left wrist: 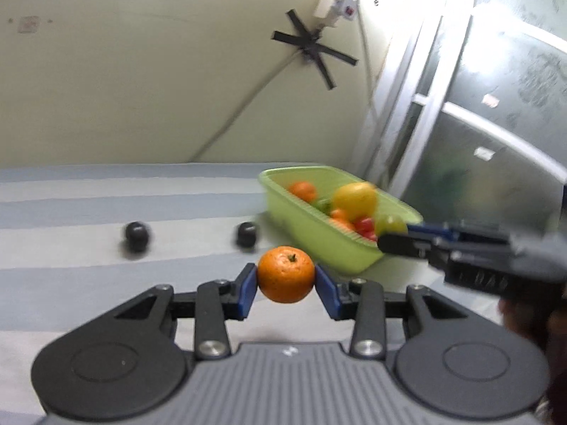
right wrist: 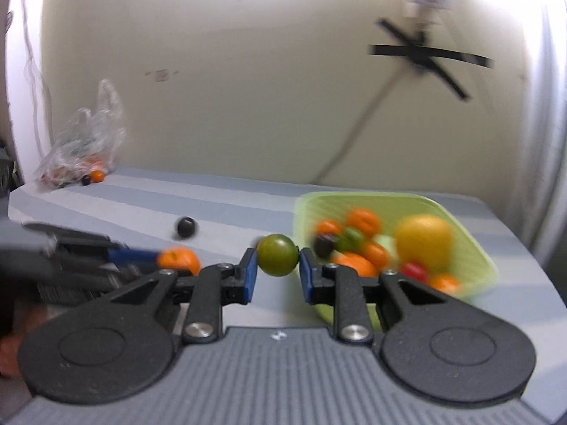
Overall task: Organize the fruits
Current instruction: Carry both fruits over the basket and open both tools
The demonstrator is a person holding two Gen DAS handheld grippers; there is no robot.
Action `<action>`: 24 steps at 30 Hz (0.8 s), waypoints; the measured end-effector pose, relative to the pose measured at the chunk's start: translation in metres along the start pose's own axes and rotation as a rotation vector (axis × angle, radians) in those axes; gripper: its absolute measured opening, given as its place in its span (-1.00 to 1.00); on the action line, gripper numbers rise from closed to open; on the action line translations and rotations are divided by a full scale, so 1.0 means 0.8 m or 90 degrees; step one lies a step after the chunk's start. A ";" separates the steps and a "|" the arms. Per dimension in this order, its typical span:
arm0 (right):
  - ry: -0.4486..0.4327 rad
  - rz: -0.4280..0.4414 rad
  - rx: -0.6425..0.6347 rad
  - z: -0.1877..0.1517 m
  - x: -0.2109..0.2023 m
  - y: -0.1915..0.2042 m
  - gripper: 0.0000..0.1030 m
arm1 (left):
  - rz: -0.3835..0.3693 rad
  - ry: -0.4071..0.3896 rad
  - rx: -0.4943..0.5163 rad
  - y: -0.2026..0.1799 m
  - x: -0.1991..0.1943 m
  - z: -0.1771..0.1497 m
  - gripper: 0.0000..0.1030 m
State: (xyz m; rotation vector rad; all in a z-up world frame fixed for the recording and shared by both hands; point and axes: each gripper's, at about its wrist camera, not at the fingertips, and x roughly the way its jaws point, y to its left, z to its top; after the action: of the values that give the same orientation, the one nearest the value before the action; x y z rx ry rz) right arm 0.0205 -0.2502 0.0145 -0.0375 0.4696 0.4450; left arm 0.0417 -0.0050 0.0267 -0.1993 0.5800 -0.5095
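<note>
My left gripper (left wrist: pixel 286 276) is shut on an orange mandarin (left wrist: pixel 286 273) and holds it above the striped table, left of the green basket (left wrist: pixel 312 230). My right gripper (right wrist: pixel 277 262) is shut on a small green fruit (right wrist: pixel 277 254), just left of the green basket (right wrist: pixel 471 244). The basket holds several fruits: mandarins, a big yellow one (right wrist: pixel 424 241), red and green ones. In the left wrist view the right gripper (left wrist: pixel 397 239) reaches in from the right over the basket's near end with the green fruit (left wrist: pixel 389 224). In the right wrist view the left gripper (right wrist: pixel 166 258) shows at left with the mandarin (right wrist: pixel 179 259).
Two dark round fruits (left wrist: pixel 136 234) (left wrist: pixel 247 233) lie on the striped table (left wrist: pixel 88 212); one shows in the right wrist view (right wrist: pixel 186 226). A clear plastic bag (right wrist: pixel 85 138) with more fruit lies at the far left corner by the wall. A window stands at the right.
</note>
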 end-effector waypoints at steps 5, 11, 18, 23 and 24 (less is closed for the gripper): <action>-0.033 -0.053 0.073 -0.004 -0.015 -0.046 -0.45 | -0.031 -0.001 0.011 -0.035 0.032 0.042 -0.30; -0.047 -0.076 0.097 -0.003 -0.004 -0.075 -0.42 | -0.028 0.015 0.043 -0.073 0.093 0.069 -0.29; -0.050 -0.087 0.076 -0.007 0.019 -0.085 -0.41 | -0.018 0.064 0.033 -0.085 0.152 0.072 -0.29; -0.061 -0.096 0.080 -0.009 0.027 -0.090 -0.33 | -0.010 0.074 0.034 -0.088 0.170 0.078 -0.24; -0.067 -0.095 0.085 -0.010 0.027 -0.092 -0.31 | -0.007 0.073 0.036 -0.089 0.170 0.080 -0.18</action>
State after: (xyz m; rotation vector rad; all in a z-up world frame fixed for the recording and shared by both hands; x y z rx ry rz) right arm 0.0656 -0.3089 -0.0069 0.0783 0.3894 0.2671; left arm 0.1473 -0.1331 0.0378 -0.1207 0.6751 -0.5502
